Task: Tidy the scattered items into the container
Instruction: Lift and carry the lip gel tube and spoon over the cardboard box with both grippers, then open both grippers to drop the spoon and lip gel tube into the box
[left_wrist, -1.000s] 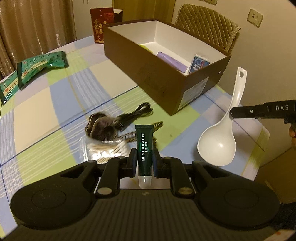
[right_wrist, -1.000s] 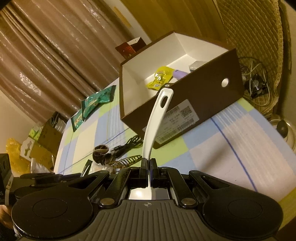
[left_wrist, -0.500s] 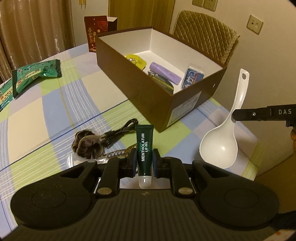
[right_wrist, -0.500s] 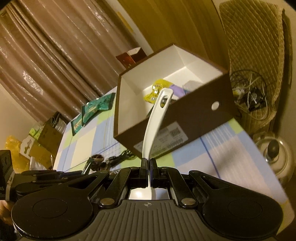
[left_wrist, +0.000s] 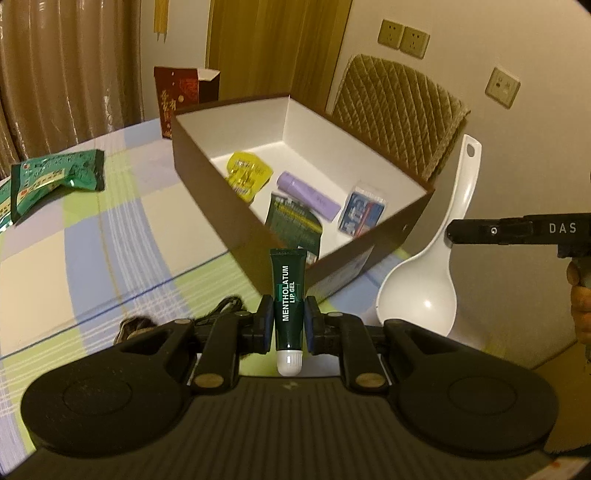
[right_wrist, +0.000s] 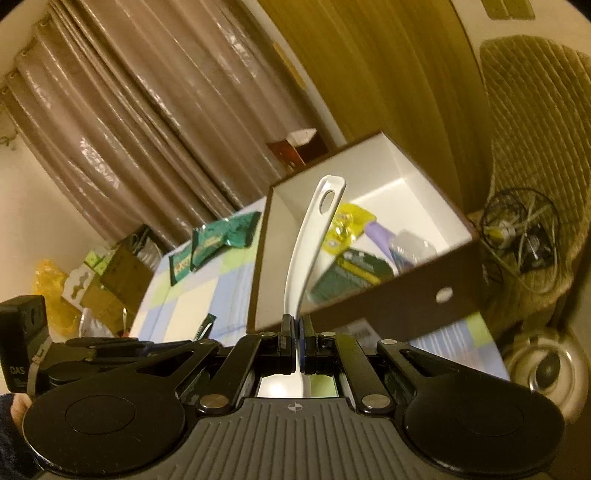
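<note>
My left gripper (left_wrist: 289, 320) is shut on a dark green Mentholatum lip gel tube (left_wrist: 289, 295), held above the table just before the near wall of the brown box (left_wrist: 207, 184). My right gripper (right_wrist: 296, 334) is shut on the handle of a white spoon (right_wrist: 308, 251); the spoon also shows in the left wrist view (left_wrist: 424, 291), held in the air beside the box's right end. The box (right_wrist: 388, 310) holds a yellow packet (left_wrist: 245, 173), a purple tube (left_wrist: 308, 195), a dark green packet (left_wrist: 293, 221) and a blue-white packet (left_wrist: 364, 212).
Green packets (left_wrist: 55, 177) lie on the checked tablecloth at far left. A black cable and dark hair clip (left_wrist: 218, 314) lie just under my left gripper. A red carton (left_wrist: 181, 96) stands behind the box, a quilted chair (left_wrist: 395, 114) beyond it.
Both grippers have risen and moved toward the box with their items. The box's inside now shows fully, and the table items have slid under my left gripper.
</note>
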